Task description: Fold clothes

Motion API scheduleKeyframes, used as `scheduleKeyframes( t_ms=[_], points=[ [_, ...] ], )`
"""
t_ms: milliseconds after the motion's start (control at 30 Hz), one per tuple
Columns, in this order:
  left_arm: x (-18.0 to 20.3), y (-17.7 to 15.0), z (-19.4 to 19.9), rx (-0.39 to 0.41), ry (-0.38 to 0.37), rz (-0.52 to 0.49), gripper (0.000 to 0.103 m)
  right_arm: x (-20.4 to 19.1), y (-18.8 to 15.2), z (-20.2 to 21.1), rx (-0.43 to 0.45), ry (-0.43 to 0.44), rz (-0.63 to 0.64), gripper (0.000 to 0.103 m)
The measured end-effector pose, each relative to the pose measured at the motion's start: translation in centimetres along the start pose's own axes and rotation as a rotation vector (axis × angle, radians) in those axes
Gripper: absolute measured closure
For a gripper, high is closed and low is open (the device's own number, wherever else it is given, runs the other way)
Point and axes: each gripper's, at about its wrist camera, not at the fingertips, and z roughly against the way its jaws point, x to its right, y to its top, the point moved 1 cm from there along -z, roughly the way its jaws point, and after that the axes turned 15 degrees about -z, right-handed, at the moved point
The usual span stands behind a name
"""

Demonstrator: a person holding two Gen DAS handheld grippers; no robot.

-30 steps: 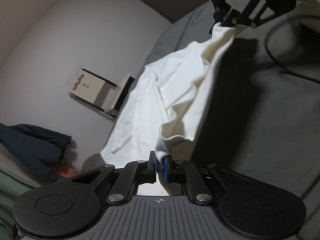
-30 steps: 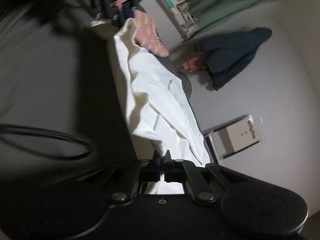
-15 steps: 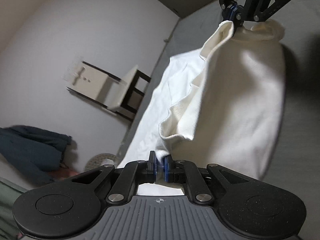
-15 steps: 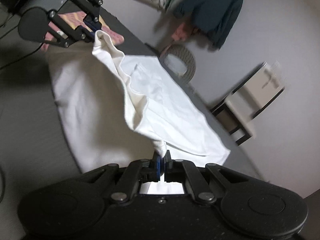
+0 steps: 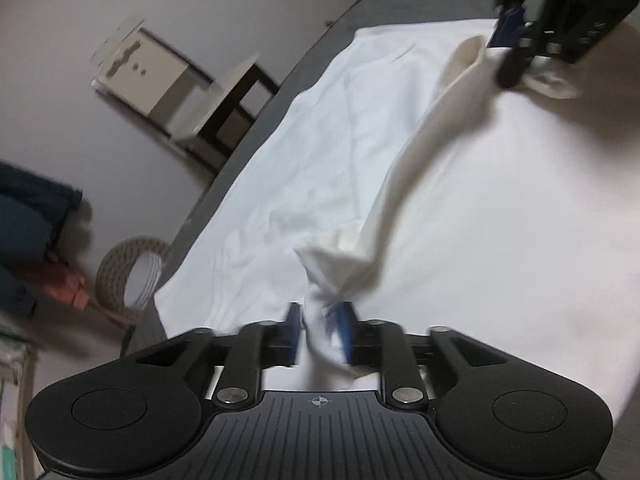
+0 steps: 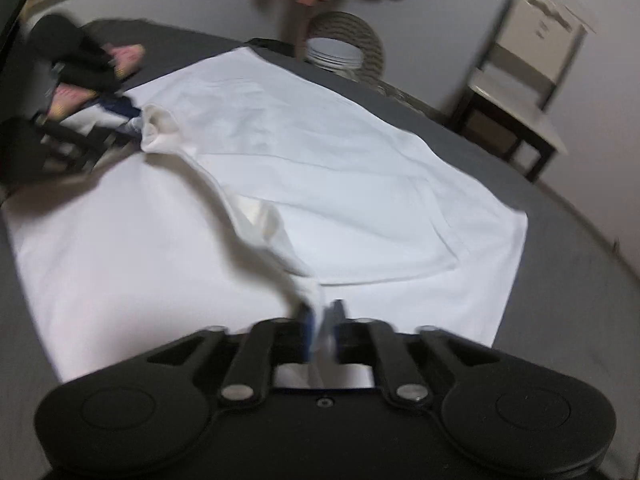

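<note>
A white garment [image 5: 480, 220] lies spread on the grey surface [image 5: 420, 4], with one layer folded over onto the rest. A raised ridge of cloth runs between my two grippers. My left gripper [image 5: 320, 330] has its fingers parted, and a bunch of the white garment [image 6: 320, 168] still sits between them. My right gripper [image 6: 322, 328] is also slightly parted around a thin twist of cloth. The left wrist view shows the right gripper [image 5: 516, 48] at the far end of the ridge. In the right wrist view the left gripper [image 6: 120, 120] is blurred.
A woven basket [image 6: 344, 46] holding white plates stands past the far edge of the grey surface [image 6: 560, 280]. A small dark-framed side table [image 6: 516, 120] stands by the wall. A pink patterned cloth [image 6: 124, 56] lies behind the left gripper. A dark blue garment [image 5: 24, 220] hangs on the wall.
Both grippers have come down and forward, laying the lifted layer flat over the garment. Their fingers, tightly shut on cloth before, now stand wider apart.
</note>
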Motion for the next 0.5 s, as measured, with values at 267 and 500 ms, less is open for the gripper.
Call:
scheduleKeyframes(
  t_ms=[267,500],
  points=[
    [-5.7,-4.8,1.6,-0.012,0.030,0.380,0.026,8.8,0.5,2.3,0.055,0.294,-0.512,0.052],
    [-7.6,-8.2,2.3,0.022,-0.005,0.573,0.019,11.4,0.1,2.8,0.045,0.119,-0.584,0.048]
  ],
)
